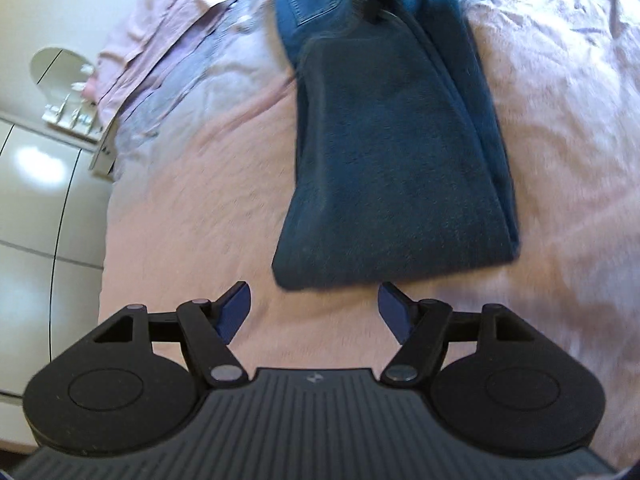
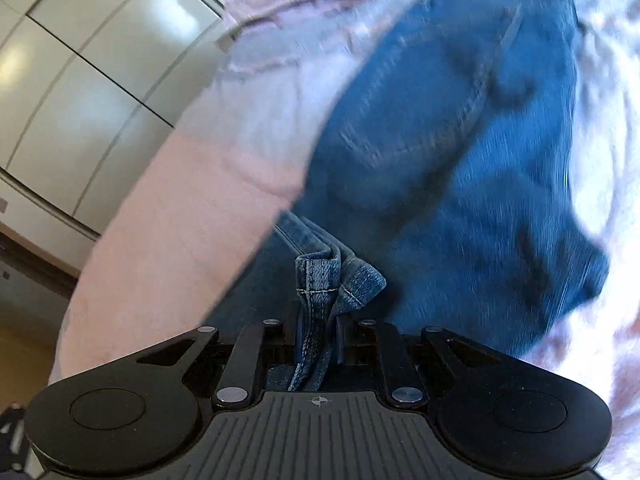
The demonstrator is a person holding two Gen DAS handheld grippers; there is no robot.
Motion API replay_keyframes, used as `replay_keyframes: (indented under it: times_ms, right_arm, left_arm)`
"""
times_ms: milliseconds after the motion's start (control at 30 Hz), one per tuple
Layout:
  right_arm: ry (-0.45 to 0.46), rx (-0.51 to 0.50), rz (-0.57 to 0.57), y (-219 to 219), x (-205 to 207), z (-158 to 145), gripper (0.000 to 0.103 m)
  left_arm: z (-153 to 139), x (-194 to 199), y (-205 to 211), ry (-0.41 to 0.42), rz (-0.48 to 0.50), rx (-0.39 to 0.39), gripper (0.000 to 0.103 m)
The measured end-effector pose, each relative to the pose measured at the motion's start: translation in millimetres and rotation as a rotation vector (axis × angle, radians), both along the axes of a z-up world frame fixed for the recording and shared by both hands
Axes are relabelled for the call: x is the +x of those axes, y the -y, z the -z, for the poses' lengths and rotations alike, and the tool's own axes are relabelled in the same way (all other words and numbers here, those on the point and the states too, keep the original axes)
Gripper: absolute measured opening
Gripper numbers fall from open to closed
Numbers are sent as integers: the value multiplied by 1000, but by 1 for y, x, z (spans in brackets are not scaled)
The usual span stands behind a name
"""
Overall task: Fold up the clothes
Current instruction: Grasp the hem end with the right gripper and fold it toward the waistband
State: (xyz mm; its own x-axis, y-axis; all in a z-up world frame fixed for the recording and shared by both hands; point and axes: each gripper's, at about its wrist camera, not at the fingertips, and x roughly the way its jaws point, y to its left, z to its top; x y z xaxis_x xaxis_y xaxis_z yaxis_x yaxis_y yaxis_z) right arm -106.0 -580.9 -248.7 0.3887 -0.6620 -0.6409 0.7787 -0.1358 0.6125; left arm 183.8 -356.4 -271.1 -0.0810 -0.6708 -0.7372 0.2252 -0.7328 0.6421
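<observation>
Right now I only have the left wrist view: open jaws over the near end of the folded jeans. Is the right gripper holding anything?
Observer: Yes. The right gripper is shut on a bunched denim hem of the jeans.
Operator: I see something dark over the far end of the jeans. Is that it?
Observer: I cannot tell from that view; it is too blurred. The right wrist view shows a back pocket just beyond the pinched hem.
Operator: Is my left gripper touching cloth?
Observer: No. The left gripper is open over the pink bedcover, short of the jeans' near end.
</observation>
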Motion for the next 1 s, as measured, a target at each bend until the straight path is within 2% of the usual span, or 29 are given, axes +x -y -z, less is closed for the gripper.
replay_keyframes:
  times_ms: [100, 200, 233, 367, 500, 633, 733, 767, 867, 900, 1000]
  right_arm:
    - [3, -35, 38, -2, -4, -7, 14]
    - [24, 116, -11, 12, -12, 22, 14]
    - [27, 132, -27, 12, -13, 27, 14]
    - [20, 132, -27, 0, -23, 6, 19]
    - [-64, 104, -20, -37, -25, -26, 25]
    - [-194, 3, -146, -58, 19, -47, 28]
    - [-285, -83, -288, -57, 55, -43, 43]
    - [-296, -94, -312, -56, 61, -36, 44]
    - [-333, -39, -352, -42, 77, -9, 45]
    - [-343, -23, -348, -39, 79, -9, 45]
    - [-369, 25, -331, -33, 84, -12, 45]
  left_arm:
    - [10, -16, 11, 2, 8, 11, 67]
    - [22, -27, 21, 20, 27, 25, 67]
    - [25, -30, 23, 28, 41, 28, 67]
    - [36, -33, 32, 48, 92, 48, 69]
    - [41, -24, 47, 31, 125, 87, 73]
    - [58, -18, 69, -13, 97, 172, 74]
    - [67, -16, 78, -43, 93, 199, 78]
    - [66, -14, 80, -52, 89, 205, 79]
    - [56, -5, 85, -73, 81, 233, 78]
    - [52, 0, 85, -70, 89, 245, 78]
    - [36, 24, 74, -25, 198, 223, 77]
